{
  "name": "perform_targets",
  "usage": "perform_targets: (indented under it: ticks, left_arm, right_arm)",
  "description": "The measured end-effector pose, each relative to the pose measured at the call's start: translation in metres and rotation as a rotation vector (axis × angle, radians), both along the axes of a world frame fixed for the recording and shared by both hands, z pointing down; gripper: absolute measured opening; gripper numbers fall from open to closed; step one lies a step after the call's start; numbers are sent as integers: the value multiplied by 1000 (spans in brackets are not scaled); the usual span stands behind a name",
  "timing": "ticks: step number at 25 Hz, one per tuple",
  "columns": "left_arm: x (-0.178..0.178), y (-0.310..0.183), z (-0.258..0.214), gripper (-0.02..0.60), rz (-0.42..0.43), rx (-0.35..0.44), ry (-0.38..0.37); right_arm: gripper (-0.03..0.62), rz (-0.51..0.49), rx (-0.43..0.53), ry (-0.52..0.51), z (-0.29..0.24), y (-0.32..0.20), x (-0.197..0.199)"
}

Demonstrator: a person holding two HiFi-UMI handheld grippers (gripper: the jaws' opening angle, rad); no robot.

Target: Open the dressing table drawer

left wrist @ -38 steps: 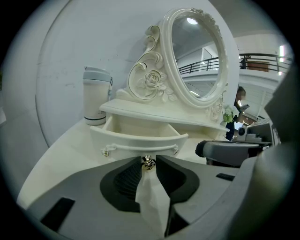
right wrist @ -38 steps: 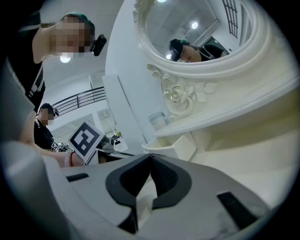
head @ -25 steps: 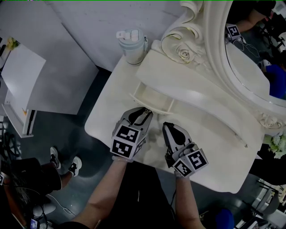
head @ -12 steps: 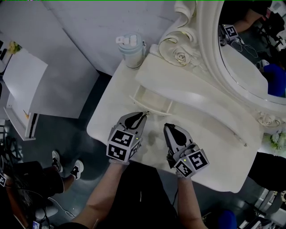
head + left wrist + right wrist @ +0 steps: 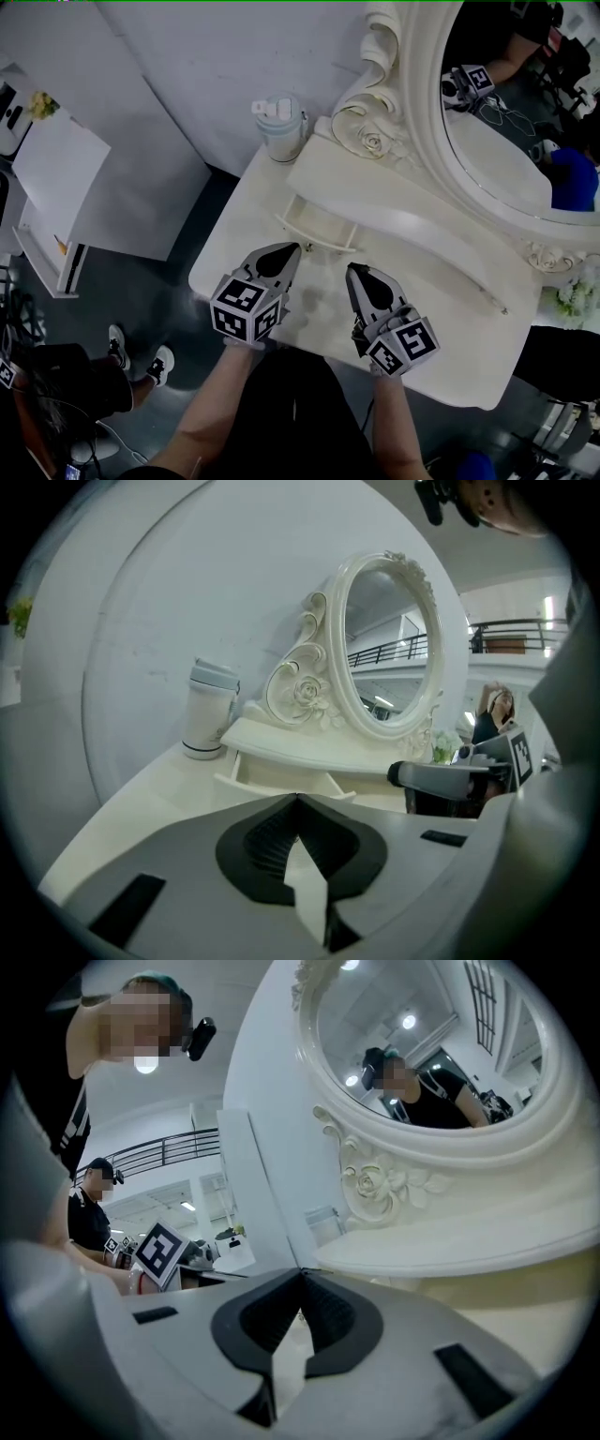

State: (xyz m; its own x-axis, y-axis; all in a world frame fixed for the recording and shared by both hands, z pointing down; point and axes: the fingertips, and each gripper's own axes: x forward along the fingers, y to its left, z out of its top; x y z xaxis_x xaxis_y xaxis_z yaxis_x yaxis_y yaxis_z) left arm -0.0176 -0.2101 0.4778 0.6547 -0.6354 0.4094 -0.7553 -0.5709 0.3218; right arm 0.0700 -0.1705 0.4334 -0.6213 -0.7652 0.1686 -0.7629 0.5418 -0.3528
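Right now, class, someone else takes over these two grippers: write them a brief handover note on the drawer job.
Left tongs: jaws just closed, nothing between them, tips just short of the cream dressing-table drawer.
Right tongs: shut, empty, over the cream tabletop.
Drawer: pulled out from under the raised cream shelf.
Done: drawer open.
Left: probably nothing; pull both tongs clear.

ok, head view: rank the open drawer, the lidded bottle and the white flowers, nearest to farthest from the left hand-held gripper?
From the left hand-held gripper, whose jaws have just closed with nothing between them:
1. open drawer, right ahead of its tips.
2. lidded bottle, at the table's back left corner.
3. white flowers, at the far right end.
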Motion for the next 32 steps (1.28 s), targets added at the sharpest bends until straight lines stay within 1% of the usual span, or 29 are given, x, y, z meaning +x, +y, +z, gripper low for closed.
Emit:
perform_targets:
  ticks: [2, 5, 12, 16, 24, 32]
  left_arm:
    - [-1, -2, -11, 0, -5, 2, 50]
    - [-4, -3, -29, 0, -6, 36, 85]
    - [-3, -1, -74, 0, 17, 129, 122]
    - [-5, 0, -96, 0, 16, 171, 138]
    - [-14, -3, -143, 0, -9, 242, 187]
    - [-18, -3, -171, 0, -11, 294, 226]
  right_arm:
    - [3, -2, 10, 12, -8, 0, 0]
    - [3, -4, 30, 18, -21, 0, -1]
    - [3, 2, 90, 23, -58, 0, -2]
    - [3, 17, 111, 17, -76, 0, 0]
    - [3, 24, 163, 9, -111, 1, 2]
    - [3, 25, 206, -3, -136, 1, 2]
